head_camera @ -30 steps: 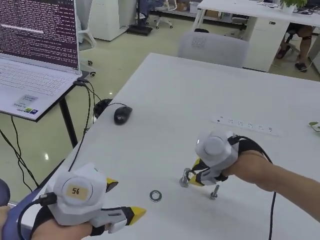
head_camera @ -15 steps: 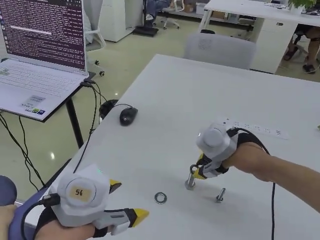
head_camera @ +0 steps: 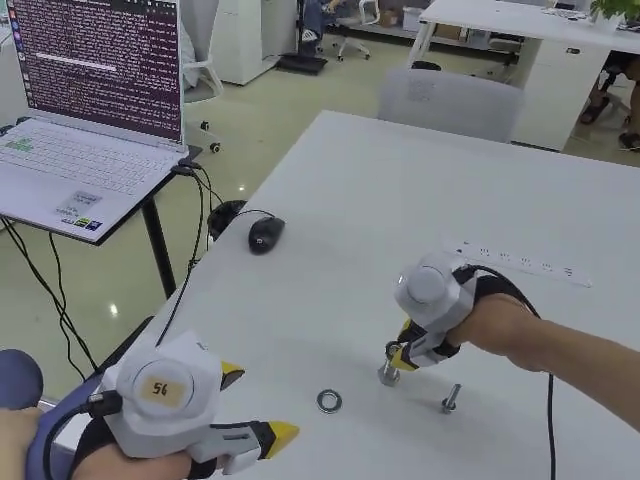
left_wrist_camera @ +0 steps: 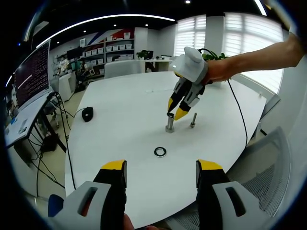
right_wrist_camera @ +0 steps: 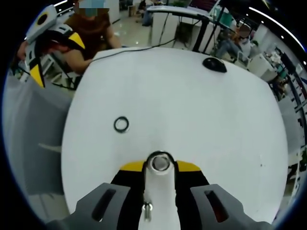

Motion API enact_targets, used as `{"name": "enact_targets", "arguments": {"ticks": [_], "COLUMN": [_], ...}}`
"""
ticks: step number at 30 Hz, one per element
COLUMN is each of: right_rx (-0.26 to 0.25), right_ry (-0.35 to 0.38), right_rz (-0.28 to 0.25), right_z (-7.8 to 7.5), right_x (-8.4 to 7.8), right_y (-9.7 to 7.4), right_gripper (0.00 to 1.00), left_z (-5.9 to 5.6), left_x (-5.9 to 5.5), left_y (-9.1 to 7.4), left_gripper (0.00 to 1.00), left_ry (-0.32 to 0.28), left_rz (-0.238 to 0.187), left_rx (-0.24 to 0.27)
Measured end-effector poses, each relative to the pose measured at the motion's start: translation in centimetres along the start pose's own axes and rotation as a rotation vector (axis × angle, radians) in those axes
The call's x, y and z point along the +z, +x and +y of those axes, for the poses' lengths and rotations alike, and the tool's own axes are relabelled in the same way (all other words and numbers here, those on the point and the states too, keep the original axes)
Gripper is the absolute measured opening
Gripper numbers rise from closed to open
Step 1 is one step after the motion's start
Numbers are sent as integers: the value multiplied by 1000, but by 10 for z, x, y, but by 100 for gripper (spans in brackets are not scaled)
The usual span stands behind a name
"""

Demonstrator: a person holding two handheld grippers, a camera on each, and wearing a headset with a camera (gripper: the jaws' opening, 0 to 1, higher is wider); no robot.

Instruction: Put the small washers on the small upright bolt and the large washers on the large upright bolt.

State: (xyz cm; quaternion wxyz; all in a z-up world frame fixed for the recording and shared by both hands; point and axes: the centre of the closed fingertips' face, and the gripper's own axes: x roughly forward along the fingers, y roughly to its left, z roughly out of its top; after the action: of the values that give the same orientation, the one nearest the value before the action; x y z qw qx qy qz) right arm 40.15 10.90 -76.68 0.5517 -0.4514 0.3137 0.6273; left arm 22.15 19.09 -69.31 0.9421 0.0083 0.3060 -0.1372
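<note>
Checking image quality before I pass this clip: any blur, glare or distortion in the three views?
Head view: sharp, evenly lit, the loose washer crisp. Left gripper view: fisheye bows the table; windows washed out. Right gripper view: the large bolt at the jaws is soft and overexposed.

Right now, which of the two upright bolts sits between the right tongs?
The large bolt, the thicker one nearer the loose washer; the right tongs straddle its top. The thin small bolt stands free beside it.
</note>
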Motion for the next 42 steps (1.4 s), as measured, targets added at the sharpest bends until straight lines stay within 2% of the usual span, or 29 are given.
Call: {"name": "enact_targets", "arguments": {"ticks": [6,12,17,26,32,42], "right_rx": [5,14,12,-3,8,10], "right_ry": [-4,26,66,-6,16,-14], "right_rz": [26,50,36,64,56,67], "right_z": [0,1,-3,2,0,3], "right_x": [-3,-9,-4,-4,-3,-3], "right_y": [9,22,24,24,25,27], "right_gripper": [24,24,25,24,24,24], "left_z": [0,0,1,1,-1,1], "left_x": [-1,-1,-2,-3,-3,-6], "left_y": [0,1,0,-2,-2,-4], "left_gripper": [58,58,58,58,58,58], "left_ry": [-1,0,1,-4,-5,-6], "left_rz": [4,5,5,4,3,7], "left_rx": [-1,-3,-3,2,1,6]}}
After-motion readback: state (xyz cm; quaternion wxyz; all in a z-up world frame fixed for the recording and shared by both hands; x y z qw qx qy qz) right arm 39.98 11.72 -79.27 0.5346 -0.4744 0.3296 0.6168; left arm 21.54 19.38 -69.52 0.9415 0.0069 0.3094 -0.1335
